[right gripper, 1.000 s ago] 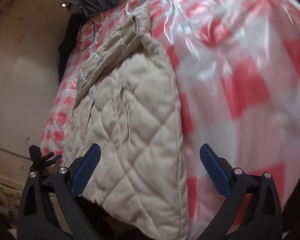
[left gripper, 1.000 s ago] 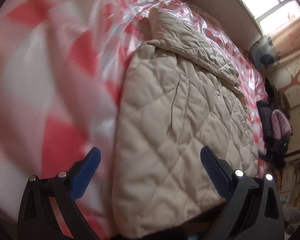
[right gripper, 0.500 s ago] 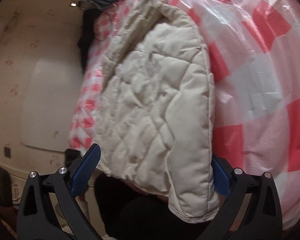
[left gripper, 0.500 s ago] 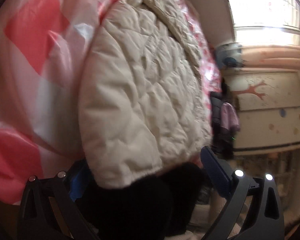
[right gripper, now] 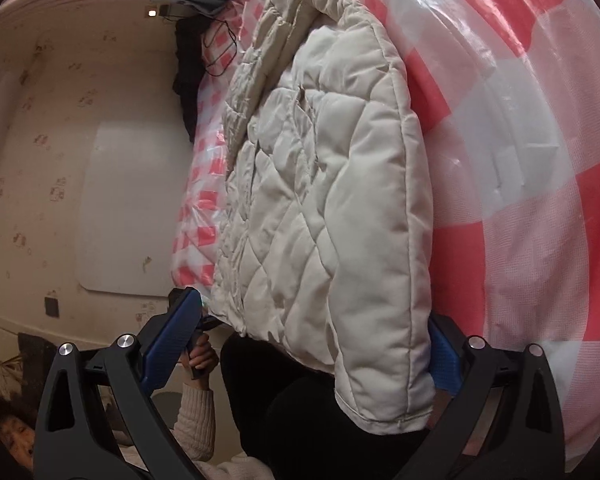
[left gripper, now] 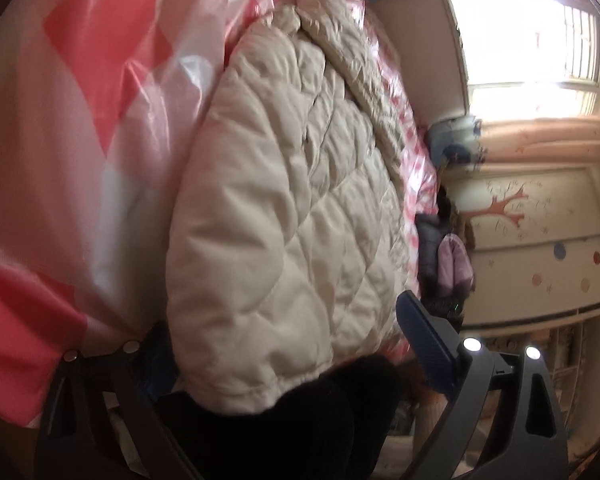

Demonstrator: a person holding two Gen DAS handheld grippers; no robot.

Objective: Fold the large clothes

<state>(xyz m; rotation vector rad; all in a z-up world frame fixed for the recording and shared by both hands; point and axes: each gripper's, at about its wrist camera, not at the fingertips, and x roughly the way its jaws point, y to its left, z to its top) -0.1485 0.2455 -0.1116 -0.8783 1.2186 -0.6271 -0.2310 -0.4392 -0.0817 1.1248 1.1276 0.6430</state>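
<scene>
**Jacket hem hangs between two wide-open grippers**

Hanging over the near edge of a bed, a cream quilted jacket (left gripper: 292, 208) lies on a red-and-white checked plastic sheet (left gripper: 80, 128), its collar end far up the bed and its hem drooping past the edge toward both cameras.

On the left wrist view, the left gripper (left gripper: 284, 344) stands wide apart: its right blue finger (left gripper: 424, 340) shows clear of the cloth, while the left one is mostly hidden behind the jacket's lower corner. The hem sits in the gap, but nothing is pinched.

On the right wrist view, the right gripper (right gripper: 312, 352) is also spread wide. Its left blue finger (right gripper: 172, 340) stands free beside the hem; the right one peeks out from behind the jacket's corner (right gripper: 384, 400), which hangs in front of it. Whether that finger touches the cloth cannot be told.

Below the hem is dark clothing (right gripper: 300, 420). A hand (right gripper: 202, 356) in a knit sleeve grips a handle beside the right gripper's left finger.
</scene>
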